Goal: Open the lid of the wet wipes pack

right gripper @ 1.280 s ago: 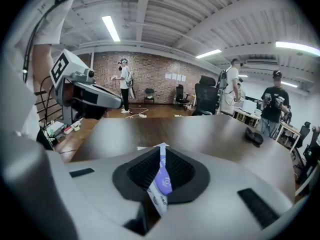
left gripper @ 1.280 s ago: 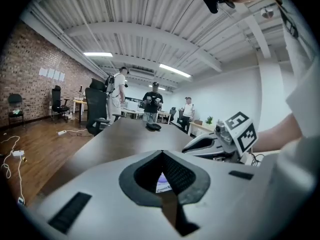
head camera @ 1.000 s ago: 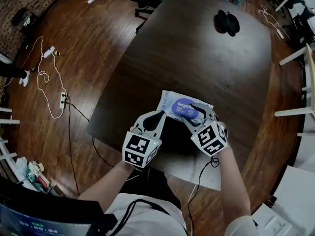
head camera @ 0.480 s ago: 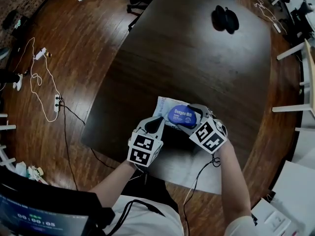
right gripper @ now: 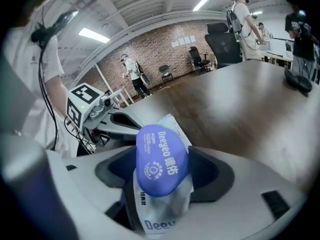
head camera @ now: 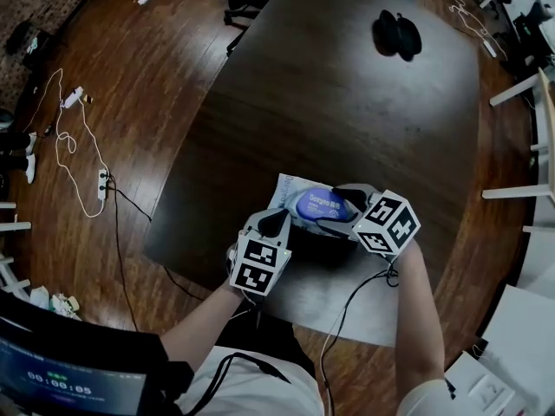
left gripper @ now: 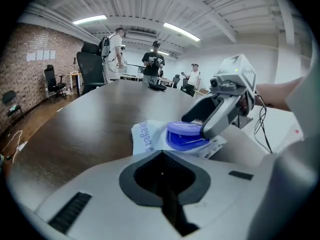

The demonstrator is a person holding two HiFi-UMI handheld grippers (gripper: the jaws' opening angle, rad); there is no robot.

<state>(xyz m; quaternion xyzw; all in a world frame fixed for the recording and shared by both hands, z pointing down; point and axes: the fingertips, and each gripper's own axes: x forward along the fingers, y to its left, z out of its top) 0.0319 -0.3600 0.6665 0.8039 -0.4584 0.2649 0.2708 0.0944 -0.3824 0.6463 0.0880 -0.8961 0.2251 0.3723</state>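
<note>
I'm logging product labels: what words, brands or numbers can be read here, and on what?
"Deeyeo" plus two Chinese characters: blue lid of the wipes pack.
"Deey", cut off: the pack itself, below the lid.
"00:00:05": dark screen, head view's lower left.
Small print on the lid: too small to read.

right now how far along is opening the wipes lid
Done: the wet wipes pack lies on the table, and the left gripper, jaws together, sits at its near edge; whether it pinches the pack is unclear.
In hand: the right gripper has its jaws wide apart on either side of the blue lid.
Left: the lid is not yet flipped up, so it has to be caught and lifted.
</note>
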